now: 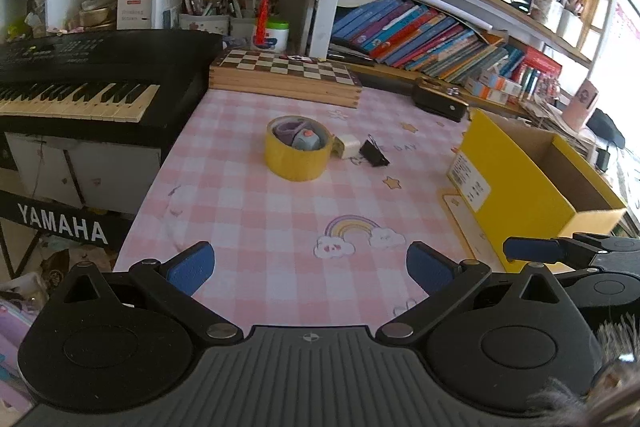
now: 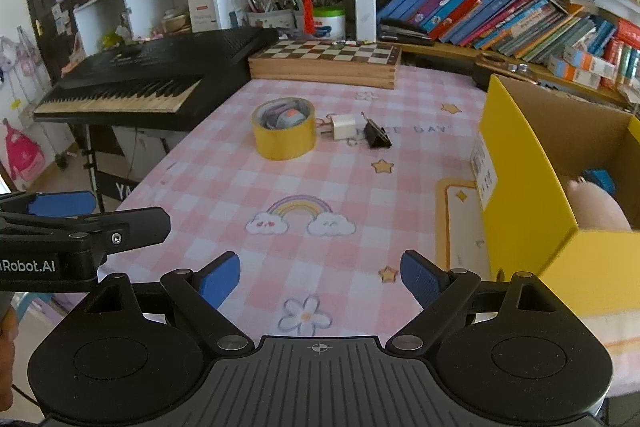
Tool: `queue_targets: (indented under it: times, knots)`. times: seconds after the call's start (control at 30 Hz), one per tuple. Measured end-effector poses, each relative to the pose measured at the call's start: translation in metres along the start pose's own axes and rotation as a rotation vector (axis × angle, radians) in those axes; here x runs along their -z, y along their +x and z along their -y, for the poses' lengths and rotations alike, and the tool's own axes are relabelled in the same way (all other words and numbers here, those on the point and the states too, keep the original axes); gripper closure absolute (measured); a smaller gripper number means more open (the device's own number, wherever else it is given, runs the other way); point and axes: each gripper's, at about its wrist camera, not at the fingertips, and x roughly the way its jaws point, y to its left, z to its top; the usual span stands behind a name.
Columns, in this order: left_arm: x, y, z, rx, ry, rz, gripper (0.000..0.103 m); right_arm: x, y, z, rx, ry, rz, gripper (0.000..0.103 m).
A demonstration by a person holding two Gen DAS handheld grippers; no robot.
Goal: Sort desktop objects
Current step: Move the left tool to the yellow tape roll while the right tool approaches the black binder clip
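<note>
**Tongs empty above the bench**

Tongs in both your hands stand wide apart with nothing between them: the left tongs (image 1: 310, 267) and the right tongs (image 2: 320, 277) hover over the pink checked bench (image 2: 248, 187). At your right stands the yellow box (image 2: 524, 195), with a pale round thing (image 2: 596, 207) inside. Farther on, mid-bench, lies the yellow tape roll (image 2: 284, 135) with small items inside its ring; just beside it are the white charger (image 2: 342, 127) and the black binder clip (image 2: 376, 135). Beyond sits the chessboard box (image 2: 326, 63).

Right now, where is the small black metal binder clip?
In both views the black binder clip lies mid-table, just right of the white plug adapter beside the yellow tape roll.
</note>
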Motion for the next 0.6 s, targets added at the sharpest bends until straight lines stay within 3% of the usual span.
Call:
queue_targets:
  times: [0.6]
  knots:
    - [-0.043,0.067,0.015,-0.074,-0.016,-0.016,0.0,-0.039,0.056,0.038,-0.019,-0.004,-0.017,0.014]
